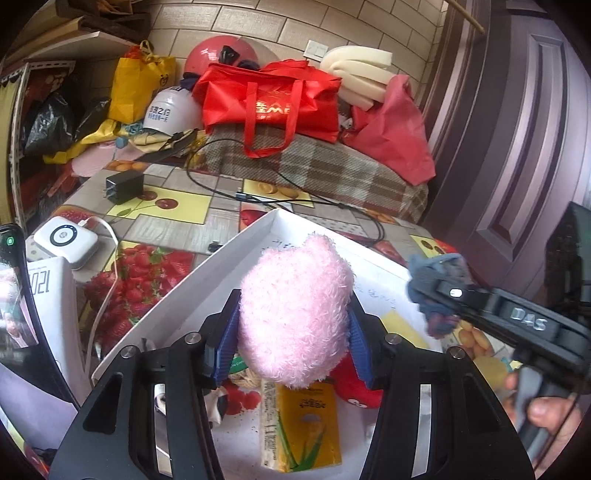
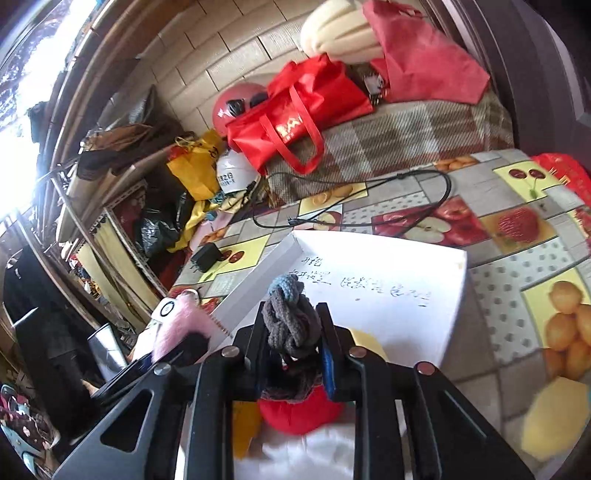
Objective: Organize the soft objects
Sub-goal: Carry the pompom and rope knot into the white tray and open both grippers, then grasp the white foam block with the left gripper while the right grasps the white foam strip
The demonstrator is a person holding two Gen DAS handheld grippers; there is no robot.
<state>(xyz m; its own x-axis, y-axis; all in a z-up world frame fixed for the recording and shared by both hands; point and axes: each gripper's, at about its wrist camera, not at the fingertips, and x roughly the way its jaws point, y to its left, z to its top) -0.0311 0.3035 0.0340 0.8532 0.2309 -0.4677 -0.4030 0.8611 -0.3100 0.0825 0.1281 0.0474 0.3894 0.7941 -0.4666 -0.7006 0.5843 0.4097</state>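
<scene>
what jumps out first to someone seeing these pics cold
The fluffy pink toy fills the middle of the left view, squeezed in the left hand-held gripper above the white box. Beside it, the right hand-held gripper clamps a knotted grey-blue cloth. Behind, a bright red bag sits on a plaid cushion.

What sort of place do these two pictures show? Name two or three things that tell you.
Probably a cluttered home storage room or entryway. A table under a fruit-print cloth stands by a tiled wall, piled behind with shopping bags and helmets, beside a wooden door.
</scene>
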